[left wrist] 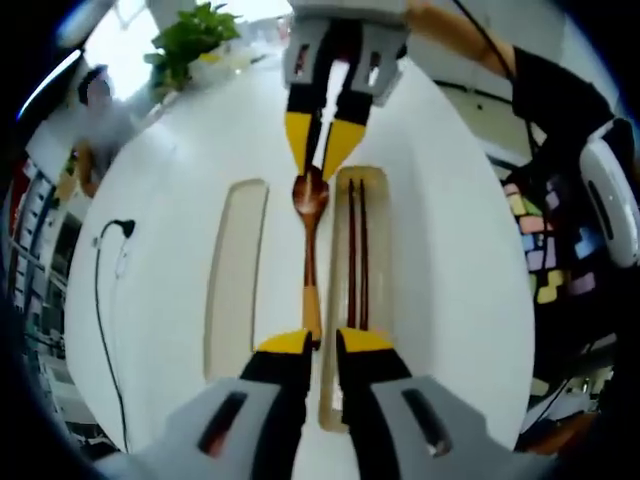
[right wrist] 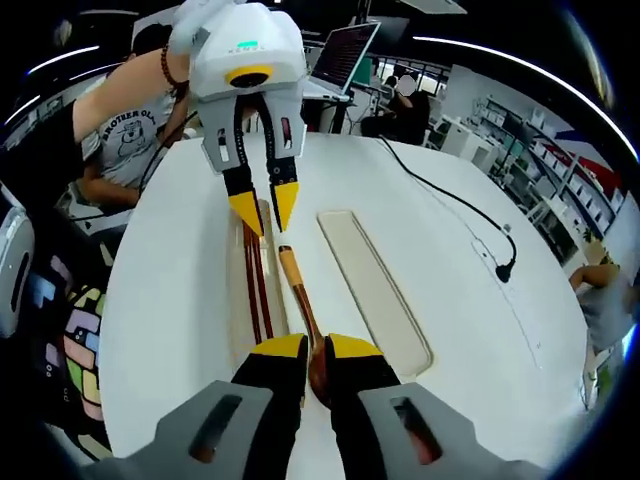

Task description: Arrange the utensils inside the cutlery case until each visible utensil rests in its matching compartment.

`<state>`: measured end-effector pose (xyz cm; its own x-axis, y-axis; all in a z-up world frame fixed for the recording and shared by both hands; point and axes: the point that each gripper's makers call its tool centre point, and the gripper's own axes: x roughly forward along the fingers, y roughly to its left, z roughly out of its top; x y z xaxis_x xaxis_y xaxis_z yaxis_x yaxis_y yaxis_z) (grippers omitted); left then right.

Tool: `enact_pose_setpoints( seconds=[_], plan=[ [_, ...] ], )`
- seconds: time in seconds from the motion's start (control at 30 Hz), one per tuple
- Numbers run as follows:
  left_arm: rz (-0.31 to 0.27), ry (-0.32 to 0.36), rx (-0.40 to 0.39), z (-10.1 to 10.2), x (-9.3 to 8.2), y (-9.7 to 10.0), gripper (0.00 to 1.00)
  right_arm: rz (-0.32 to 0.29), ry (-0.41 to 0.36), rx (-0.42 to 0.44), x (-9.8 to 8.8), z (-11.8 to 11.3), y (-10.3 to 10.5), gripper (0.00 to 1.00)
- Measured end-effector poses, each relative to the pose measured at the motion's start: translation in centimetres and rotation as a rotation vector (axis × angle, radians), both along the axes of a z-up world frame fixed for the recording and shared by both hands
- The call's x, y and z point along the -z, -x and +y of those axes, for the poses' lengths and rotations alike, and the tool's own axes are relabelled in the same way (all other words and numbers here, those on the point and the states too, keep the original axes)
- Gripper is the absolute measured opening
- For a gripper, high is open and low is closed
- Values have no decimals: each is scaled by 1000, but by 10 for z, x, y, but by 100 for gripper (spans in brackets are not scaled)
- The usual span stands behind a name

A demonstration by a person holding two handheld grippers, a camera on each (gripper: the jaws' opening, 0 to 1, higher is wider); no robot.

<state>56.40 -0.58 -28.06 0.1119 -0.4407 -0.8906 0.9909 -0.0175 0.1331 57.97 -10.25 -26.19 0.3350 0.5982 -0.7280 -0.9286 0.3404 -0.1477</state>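
a wooden spoon [left wrist: 309, 250] lies lengthwise on the white cutlery case [left wrist: 440, 300], on the ridge between a long empty compartment [left wrist: 237, 275] and the compartment holding a pair of dark chopsticks [left wrist: 357, 250]. the left gripper [left wrist: 325, 340] has its yellow-tipped jaws closed to a narrow gap around the spoon's orange handle end, and the right gripper [right wrist: 315, 348] pinches the dark bowl end in the same way; whether either truly clamps the wood cannot be told. in the right gripper view a black cable [right wrist: 460, 205] trails across the white table [right wrist: 500, 320].
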Motion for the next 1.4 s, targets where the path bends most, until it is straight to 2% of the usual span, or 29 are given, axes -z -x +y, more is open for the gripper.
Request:
enact_pose_setpoints(
  seconds=[0.07,0.2,0.27,0.43,0.6,0.67,0.83,1.07,1.17,1.27,1.4],
  plan=[
    [-10,-2,-3,-4,0,-3,10,-6,-7,11,-3,-9,-8,6],
    [-22,-5,-9,-9,1,-9,10,-3,-11,44,0,-14,-9,6],
    [-21,2,-11,-13,2,-12,10,9,-17,123,3,-18,-10,7],
    [-17,-6,-13,-20,8,-15,9,19,-33,197,7,-29,-11,9],
    [-7,-6,-3,-30,14,-17,10,88,-77,281,11,-39,-9,10],
    [13,-9,17,-34,17,-15,10,100,-86,295,15,-42,-9,10],
    [8,-27,30,-39,21,-20,10,106,-75,311,26,-48,-8,11],
    [41,-18,43,-45,27,-20,12,190,-111,346,38,-51,-4,15],
    [49,-15,49,-48,30,-20,13,239,-151,374,40,-50,-1,16],
    [59,-8,49,-50,31,-20,14,258,-167,386,41,-52,-4,16],
    [57,-10,49,-51,33,-21,14,347,-214,406,46,-50,-1,16]
  ],
)
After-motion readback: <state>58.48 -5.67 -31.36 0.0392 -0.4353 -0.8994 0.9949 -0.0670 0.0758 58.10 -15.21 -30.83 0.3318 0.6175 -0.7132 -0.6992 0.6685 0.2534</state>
